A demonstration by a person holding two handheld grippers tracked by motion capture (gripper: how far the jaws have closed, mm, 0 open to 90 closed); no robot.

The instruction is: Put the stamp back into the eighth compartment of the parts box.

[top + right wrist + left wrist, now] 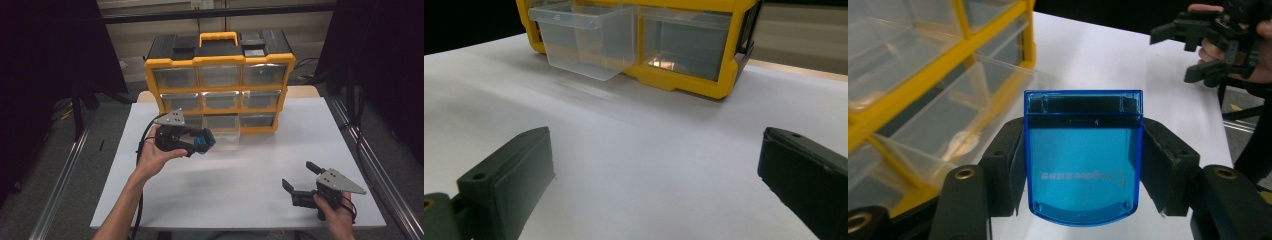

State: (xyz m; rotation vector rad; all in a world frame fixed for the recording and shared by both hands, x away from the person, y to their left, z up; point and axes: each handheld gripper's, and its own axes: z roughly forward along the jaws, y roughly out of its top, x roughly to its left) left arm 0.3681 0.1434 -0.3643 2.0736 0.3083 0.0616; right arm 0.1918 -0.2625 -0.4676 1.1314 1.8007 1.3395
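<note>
In the high view the right gripper [300, 181] sits low near the table's [240, 180] front right corner with its jaws spread wide on nothing, while the left gripper [202, 141] hovers farther back toward the left edge, clamping a blue translucent case [205, 142] just in front of the yellow drawer organizer [220, 82]. In the left gripper view the case [1083, 157] stands squeezed between both pads, beside the pulled-out clear drawer [948, 125]. In the right gripper view the wide jaws frame bare table, with that drawer [584, 37] at the far edge.
</note>
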